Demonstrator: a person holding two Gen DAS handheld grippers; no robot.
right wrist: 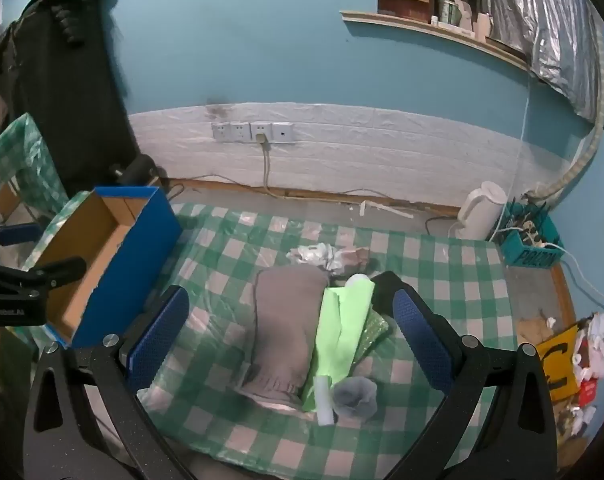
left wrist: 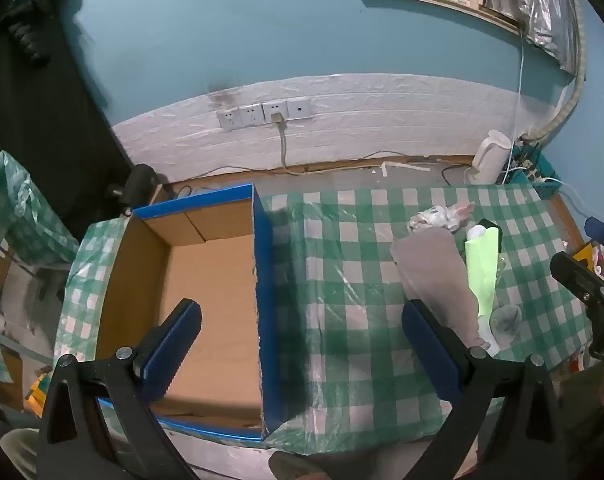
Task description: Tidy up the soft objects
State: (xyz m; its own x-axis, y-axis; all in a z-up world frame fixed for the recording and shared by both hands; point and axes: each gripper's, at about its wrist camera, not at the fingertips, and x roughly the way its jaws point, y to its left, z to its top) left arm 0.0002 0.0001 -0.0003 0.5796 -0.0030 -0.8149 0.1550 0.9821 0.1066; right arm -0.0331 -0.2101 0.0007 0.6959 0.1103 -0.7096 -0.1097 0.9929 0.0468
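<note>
A blue-painted wall with a white brick-pattern band and a row of wall sockets [right wrist: 252, 132] is backing a low table spread with a green-and-white checked tablecloth [right wrist: 441, 292]. At the left edge of the cloth an open blue cardboard box [left wrist: 206, 300] is sitting empty, its brown floor bare. The left gripper [left wrist: 302, 332] is hovering above the box's right wall, its blue-padded jaws spread wide with nothing between them, one finger over the box and the other over the cloth. To the right, the soft objects are lying in a heap: a grey cushion [right wrist: 284, 328], a light green folded sheet [right wrist: 341, 324] overlapping its right side, a small grey sock-like piece [right wrist: 355, 396] at the near end, and crumpled white fabric [right wrist: 317, 254] at the far end. The right gripper [right wrist: 290, 344] is poised over this pile, tilted down, jaws fully apart and straddling the cushion and the sheet without touching them. A good grasp probably means lowering onto one item only, pinching the cushion across its narrower width, so the sheet is not being dragged along.
</note>
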